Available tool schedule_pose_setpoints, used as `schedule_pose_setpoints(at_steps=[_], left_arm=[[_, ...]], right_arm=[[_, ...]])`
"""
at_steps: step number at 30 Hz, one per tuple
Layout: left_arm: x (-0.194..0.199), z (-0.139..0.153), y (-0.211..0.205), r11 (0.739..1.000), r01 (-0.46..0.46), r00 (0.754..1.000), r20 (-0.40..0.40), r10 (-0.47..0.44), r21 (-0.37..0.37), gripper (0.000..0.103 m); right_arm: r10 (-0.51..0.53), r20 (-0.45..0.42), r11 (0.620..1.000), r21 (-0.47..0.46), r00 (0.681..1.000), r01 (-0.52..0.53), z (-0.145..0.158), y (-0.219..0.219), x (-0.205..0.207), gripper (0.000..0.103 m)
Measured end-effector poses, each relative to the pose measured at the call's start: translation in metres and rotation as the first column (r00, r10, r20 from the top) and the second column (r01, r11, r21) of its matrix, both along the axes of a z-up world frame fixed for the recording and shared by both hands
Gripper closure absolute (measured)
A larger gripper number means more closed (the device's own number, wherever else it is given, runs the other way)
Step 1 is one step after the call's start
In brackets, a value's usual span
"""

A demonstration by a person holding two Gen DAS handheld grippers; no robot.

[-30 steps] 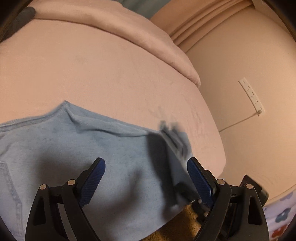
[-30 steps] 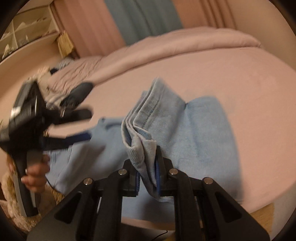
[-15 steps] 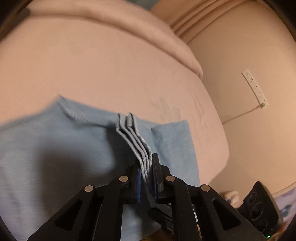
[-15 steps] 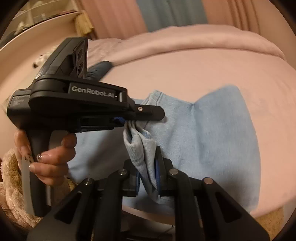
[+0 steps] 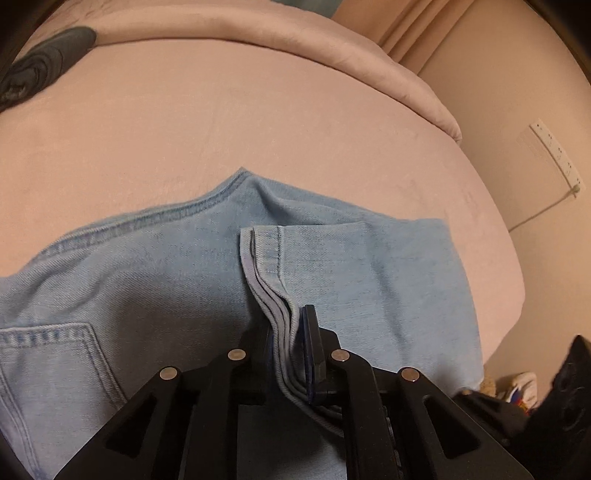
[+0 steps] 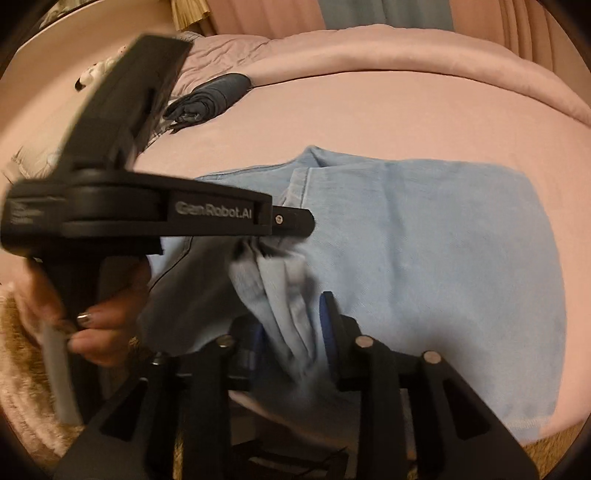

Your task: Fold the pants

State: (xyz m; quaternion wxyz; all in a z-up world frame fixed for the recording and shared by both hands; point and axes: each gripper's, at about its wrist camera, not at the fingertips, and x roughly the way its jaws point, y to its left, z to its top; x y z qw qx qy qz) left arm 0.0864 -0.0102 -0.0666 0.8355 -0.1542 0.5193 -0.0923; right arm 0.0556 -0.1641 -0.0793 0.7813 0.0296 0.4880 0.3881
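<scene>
A pink bed (image 5: pixel 258 122) fills both views, its sheet smooth, a rolled duvet (image 6: pixel 406 51) running along the far edge under warm, dim light. Behind it hang pink curtains (image 6: pixel 258 14) with a blue panel (image 6: pixel 388 11) between them, and a dark bundle of cloth (image 6: pixel 210 98) lies near the pillows. To the right, a white power strip (image 5: pixel 556 155) lies on the beige floor (image 5: pixel 517 92), its cord trailing off.
</scene>
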Motion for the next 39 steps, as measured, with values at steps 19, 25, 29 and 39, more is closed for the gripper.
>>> schedule_pose_setpoints(at_steps=[19, 25, 29, 39], left_arm=[[-0.048, -0.003, -0.027, 0.994, 0.064, 0.997, 0.028, -0.067, 0.088, 0.077], [-0.052, -0.008, -0.034, 0.993, 0.029, 0.998, 0.050, -0.035, 0.117, 0.077], [-0.056, -0.012, -0.042, 0.993, 0.018, 0.997, 0.067, -0.027, 0.121, 0.077], [-0.080, -0.007, -0.017, 0.995, 0.015, 0.997, 0.072, -0.022, 0.096, 0.077]], right_arm=[[-0.306, 0.023, 0.935, -0.179, 0.952, 0.305, -0.019, -0.105, 0.009, 0.079], [-0.296, 0.059, 0.934, -0.189, 0.953, 0.302, -0.023, -0.108, 0.002, 0.079], [-0.293, 0.035, 0.937, -0.187, 0.956, 0.294, -0.022, -0.111, 0.005, 0.079], [-0.289, 0.095, 0.930, -0.209, 0.953, 0.302, 0.008, -0.097, 0.042, 0.073]])
